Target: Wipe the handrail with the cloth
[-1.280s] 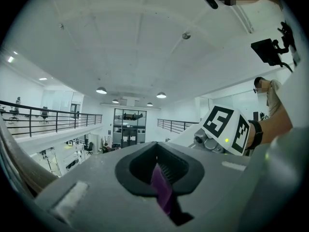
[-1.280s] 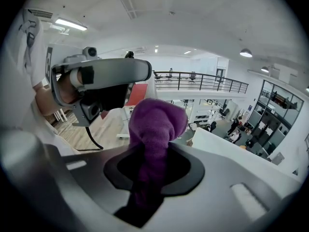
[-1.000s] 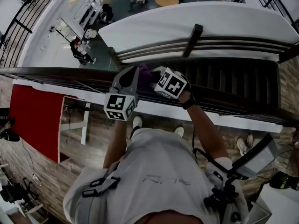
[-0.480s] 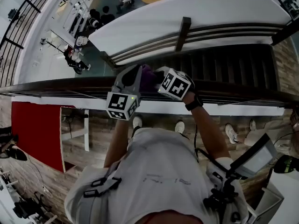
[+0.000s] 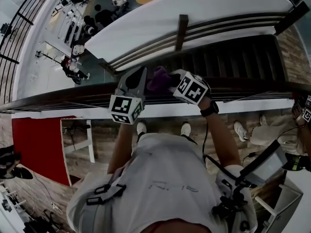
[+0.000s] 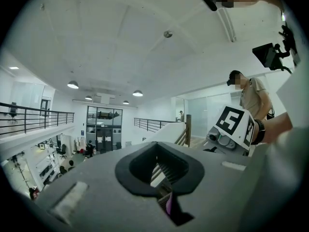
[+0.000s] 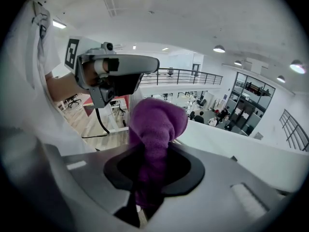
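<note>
Held in the person's right hand, the right gripper (image 7: 153,153) is clamping down on the purple cloth (image 7: 157,124). Its jaws are closing on the lower part of the fabric, and the rest is bunching up past the jaw tips in a thick, rounded wad. In the right gripper view the left gripper (image 6: 159,149) is showing side-on just beside that wad, up and to the left of it, without gripping it. Its jaws are sitting together with nothing clamped between them, and the left gripper view is showing only a thin sliver of purple through the slot low down.

From the head view, both grippers are meeting over the dark handrail (image 5: 58,99), which is running across the picture in front of the person, with a white ledge (image 5: 243,108) lying along its near side. The cloth is sitting between the two grippers, right at the rail. I cannot tell from here whether it is actually pressing on the wood.

Beyond the rail a staircase (image 5: 233,57) is dropping away to a lower floor, where several people (image 5: 92,18) are sitting or standing among desks. Another person (image 6: 251,93) is standing close by on the right.
</note>
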Demonstrator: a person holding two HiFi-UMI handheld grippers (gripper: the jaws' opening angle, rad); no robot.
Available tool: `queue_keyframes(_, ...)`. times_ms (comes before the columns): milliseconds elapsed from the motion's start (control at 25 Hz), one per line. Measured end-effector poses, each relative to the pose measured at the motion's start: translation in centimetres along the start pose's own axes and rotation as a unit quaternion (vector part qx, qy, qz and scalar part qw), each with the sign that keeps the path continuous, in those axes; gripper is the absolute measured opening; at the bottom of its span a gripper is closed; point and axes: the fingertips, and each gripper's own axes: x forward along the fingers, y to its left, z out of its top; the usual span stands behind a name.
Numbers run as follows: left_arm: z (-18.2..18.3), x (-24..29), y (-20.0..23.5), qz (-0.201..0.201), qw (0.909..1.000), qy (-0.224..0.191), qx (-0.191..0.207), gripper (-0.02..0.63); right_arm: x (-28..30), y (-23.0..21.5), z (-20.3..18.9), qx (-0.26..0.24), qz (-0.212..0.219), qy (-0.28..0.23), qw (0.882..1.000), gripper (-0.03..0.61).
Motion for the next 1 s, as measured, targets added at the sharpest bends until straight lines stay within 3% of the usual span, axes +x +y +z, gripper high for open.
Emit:
queue_keyframes(560, -0.6, 4.3, -7.3, -0.075, 0.9972, 0.007, 0.0, -0.002, -5.6, -2.6, -5.5, 0.054, -0.065, 0.0, 0.996, 0.094)
queue_keyframes(1000, -1.4, 6.8, -14.1, -0.148, 0.9888, 0.013, 0.007, -0.002, -9.9, -4.3, -10.8, 0.097, -0.115, 0.004, 0.989, 0.094)
